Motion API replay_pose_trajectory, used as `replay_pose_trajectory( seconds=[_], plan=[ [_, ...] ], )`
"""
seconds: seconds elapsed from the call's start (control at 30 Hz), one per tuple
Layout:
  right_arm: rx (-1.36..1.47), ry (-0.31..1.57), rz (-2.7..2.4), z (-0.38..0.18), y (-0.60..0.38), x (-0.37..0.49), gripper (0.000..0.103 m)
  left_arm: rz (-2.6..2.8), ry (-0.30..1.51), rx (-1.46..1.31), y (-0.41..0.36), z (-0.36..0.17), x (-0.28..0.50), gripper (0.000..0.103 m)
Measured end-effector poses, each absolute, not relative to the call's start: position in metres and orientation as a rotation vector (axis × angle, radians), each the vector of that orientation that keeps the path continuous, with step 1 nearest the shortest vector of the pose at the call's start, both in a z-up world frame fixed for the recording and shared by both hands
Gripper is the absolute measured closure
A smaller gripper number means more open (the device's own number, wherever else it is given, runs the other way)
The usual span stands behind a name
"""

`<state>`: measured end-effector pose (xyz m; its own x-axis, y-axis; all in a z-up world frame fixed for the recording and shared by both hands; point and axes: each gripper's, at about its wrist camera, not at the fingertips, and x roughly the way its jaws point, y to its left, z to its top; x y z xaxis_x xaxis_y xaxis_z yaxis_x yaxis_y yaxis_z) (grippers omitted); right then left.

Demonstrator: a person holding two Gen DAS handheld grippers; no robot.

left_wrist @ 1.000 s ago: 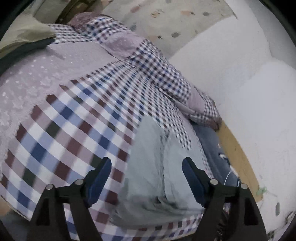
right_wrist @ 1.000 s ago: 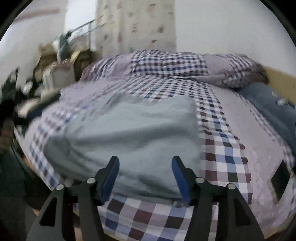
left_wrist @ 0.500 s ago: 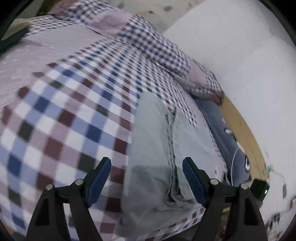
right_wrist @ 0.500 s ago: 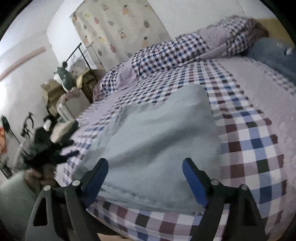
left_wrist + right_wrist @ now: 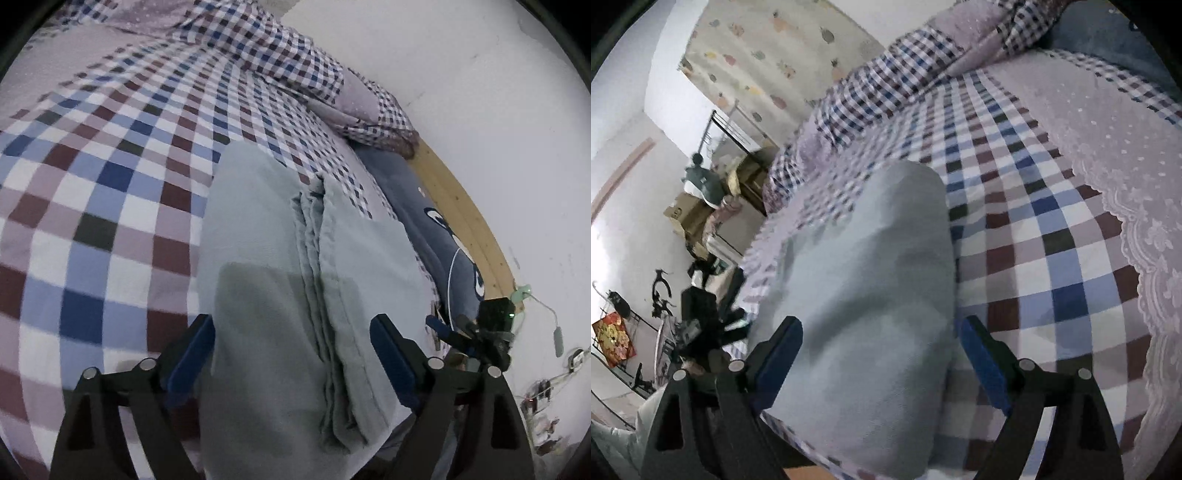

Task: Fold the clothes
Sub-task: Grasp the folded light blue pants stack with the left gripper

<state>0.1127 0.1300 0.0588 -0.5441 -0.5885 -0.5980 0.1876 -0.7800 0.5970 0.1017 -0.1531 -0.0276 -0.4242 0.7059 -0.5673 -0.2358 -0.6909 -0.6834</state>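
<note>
Clothes for this fold come down to one pale grey-green garment point(image 5: 266, 280), already doubled into a long rectangle on the checked bedspread point(image 5: 96, 192). It lies near the bed's near edge, and its long axis runs away from you toward the checked pillows point(image 5: 295, 62) against the white wall point(image 5: 498, 110). In your left wrist view a bunched ridge of stacked fabric edges point(image 5: 314, 258) runs lengthwise down the middle of it, splitting it into two flat panels. In your right wrist view the same garment point(image 5: 871, 295) shows a smooth, rounded far end pointing toward the pillows point(image 5: 871, 88).

Your left gripper point(image 5: 291, 358) hangs spread wide just above the garment's near end, one blue pad on each side of the central ridge, pinching nothing. Your right gripper point(image 5: 881, 358) is likewise spread apart, straddling the near end with no cloth between its pads.

Beside the garment lies a dark blue cushion point(image 5: 436, 236) with a white cartoon outline, along the wooden bed rail point(image 5: 469, 221). A lace-trimmed lilac sheet point(image 5: 1126, 155) covers the bedspread's other side. No brand, label or lettering is legible on the garment; the red poster point(image 5: 614, 339) across the room is too small to read.
</note>
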Motion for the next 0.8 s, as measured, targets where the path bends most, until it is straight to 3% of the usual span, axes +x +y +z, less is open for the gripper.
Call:
replay_pose_trajectory(
  seconds=[0.1, 0.53, 0.8],
  plan=[
    [1.191, -0.649, -2.262, 0.050, 0.133, 0.101, 0.013, 2.088, -0.690, -1.212, -0.151, -0.030, 0.092, 0.001],
    [1.254, -0.647, -2.018, 0.019, 0.122, 0.059, 0.008, 1.973, -0.554, -1.293, -0.134, -0.037, 0.059, 0.001],
    [1.266, -0.615, -1.880, 0.005, 0.101, 0.037, 0.000, 1.875, -0.539, -1.284, -0.130, -0.039, 0.044, 0.001]
  ],
)
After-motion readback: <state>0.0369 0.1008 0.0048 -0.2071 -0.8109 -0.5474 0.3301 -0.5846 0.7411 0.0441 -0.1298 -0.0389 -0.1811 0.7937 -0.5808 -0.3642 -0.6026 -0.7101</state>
